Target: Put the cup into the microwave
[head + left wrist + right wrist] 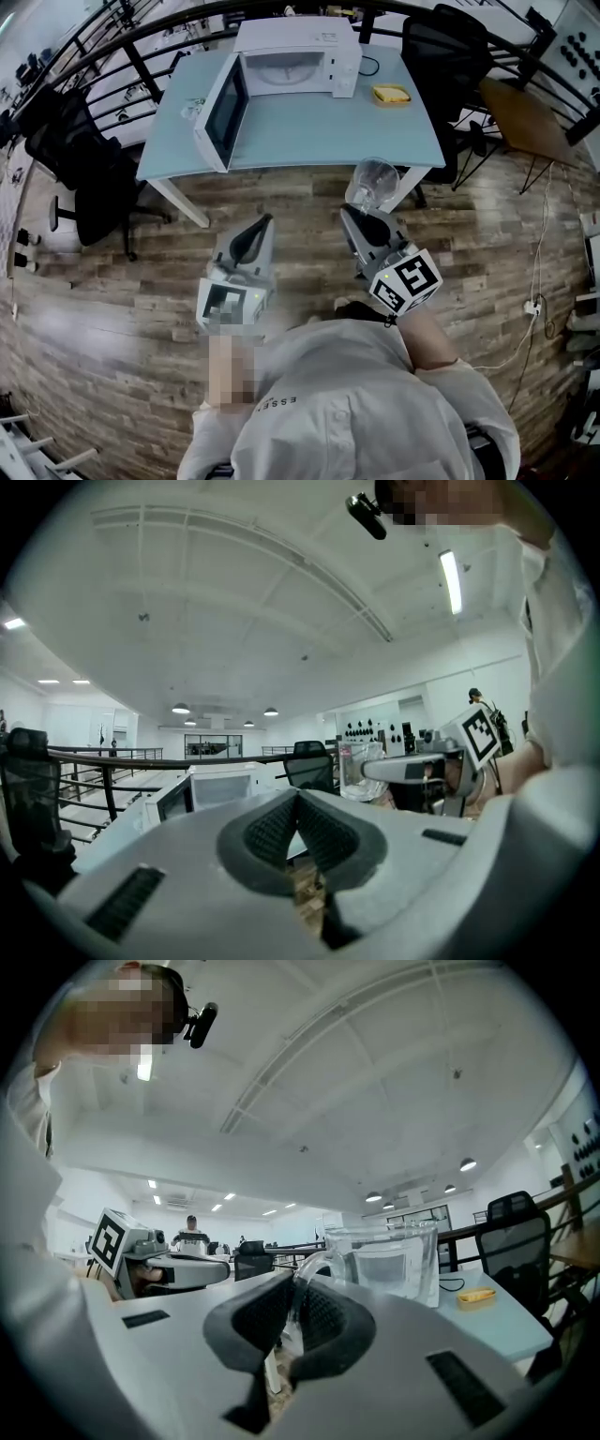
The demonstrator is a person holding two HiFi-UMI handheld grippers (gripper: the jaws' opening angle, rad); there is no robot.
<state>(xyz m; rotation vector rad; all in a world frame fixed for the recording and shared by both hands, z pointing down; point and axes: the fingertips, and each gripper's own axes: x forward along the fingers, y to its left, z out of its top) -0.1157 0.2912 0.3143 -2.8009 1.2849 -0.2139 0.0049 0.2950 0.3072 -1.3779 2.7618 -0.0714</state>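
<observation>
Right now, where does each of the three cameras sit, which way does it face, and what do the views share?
Head view: on the person's head, looking steeply down at the table, the open microwave, the left gripper, the right gripper, sleeves and chest.
Left gripper view: on the left gripper, along its shut, empty jaws toward the microwave; right gripper and a sleeve at right.
Right gripper view: on the right gripper, along jaws clamped on the cup handle; left gripper at left.
Shared: all three show the cup.

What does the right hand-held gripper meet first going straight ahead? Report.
Beyond the cup it holds, the right hand-held gripper heads over the table edge, probably toward the microwave; depth is unclear.
</observation>
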